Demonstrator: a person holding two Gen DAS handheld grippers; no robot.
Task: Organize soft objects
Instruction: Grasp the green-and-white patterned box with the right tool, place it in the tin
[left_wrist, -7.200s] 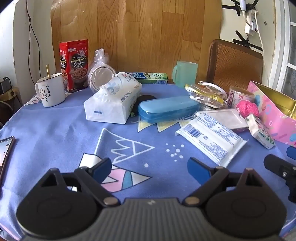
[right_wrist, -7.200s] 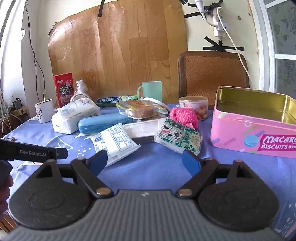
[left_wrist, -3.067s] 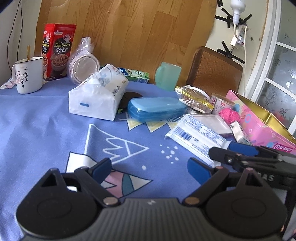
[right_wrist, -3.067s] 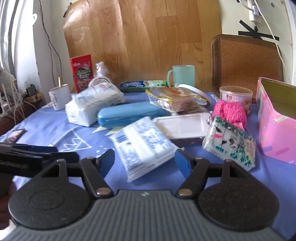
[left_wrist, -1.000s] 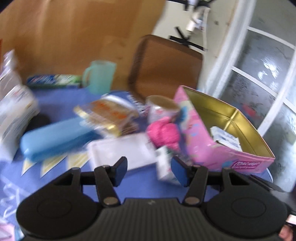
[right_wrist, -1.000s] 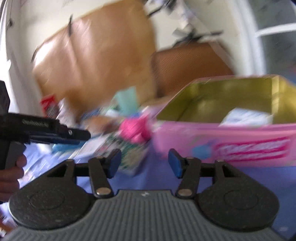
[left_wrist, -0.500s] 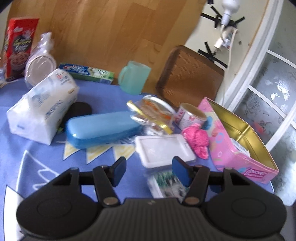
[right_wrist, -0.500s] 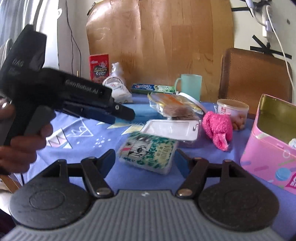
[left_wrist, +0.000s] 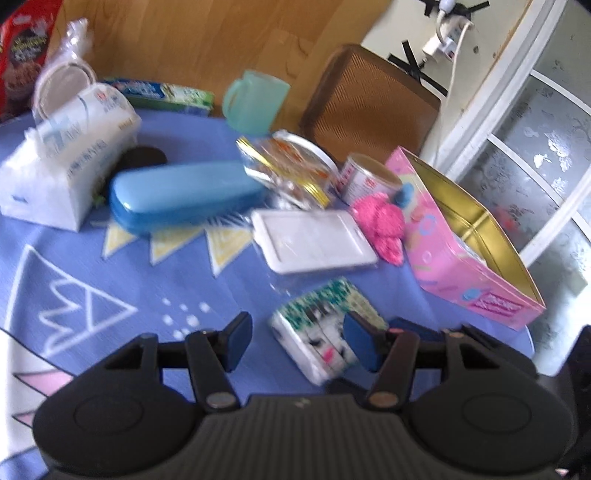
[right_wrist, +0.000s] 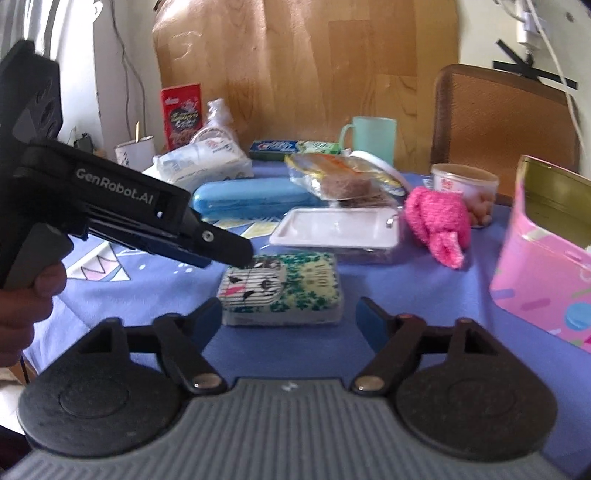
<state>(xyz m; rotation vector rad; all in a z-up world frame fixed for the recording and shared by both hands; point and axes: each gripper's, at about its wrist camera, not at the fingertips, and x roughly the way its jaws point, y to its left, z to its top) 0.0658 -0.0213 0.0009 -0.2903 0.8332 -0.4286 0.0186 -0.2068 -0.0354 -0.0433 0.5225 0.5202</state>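
A small tissue pack (left_wrist: 314, 325) (right_wrist: 284, 291) printed with a zebra and green leaves lies flat on the blue tablecloth. My left gripper (left_wrist: 298, 343) hangs low over it. Its jaws are closing, the pack lies partly between them, and the pads do not press on it. In the right wrist view the left gripper's fingertips (right_wrist: 236, 254) reach the pack's far left corner. My right gripper (right_wrist: 291, 319) stands just short of the pack's near edge, its jaws opening with nothing between them. A fluffy pink cloth (left_wrist: 380, 221) (right_wrist: 436, 218) lies beside the pink tin (left_wrist: 476, 284) (right_wrist: 546, 280).
A white flat case (left_wrist: 314, 243), a blue hard case (left_wrist: 181, 195), a bagged snack (left_wrist: 288, 166) and a big tissue pack (left_wrist: 70, 158) crowd the table's middle. A green mug (left_wrist: 255, 103), a small can (left_wrist: 369, 181) and a chair back (left_wrist: 369, 103) stand behind.
Both views swung from the pink tin back to the table. My left gripper dropped toward the zebra tissue pack, which now lies between its fingers. The right gripper's jaws widened.
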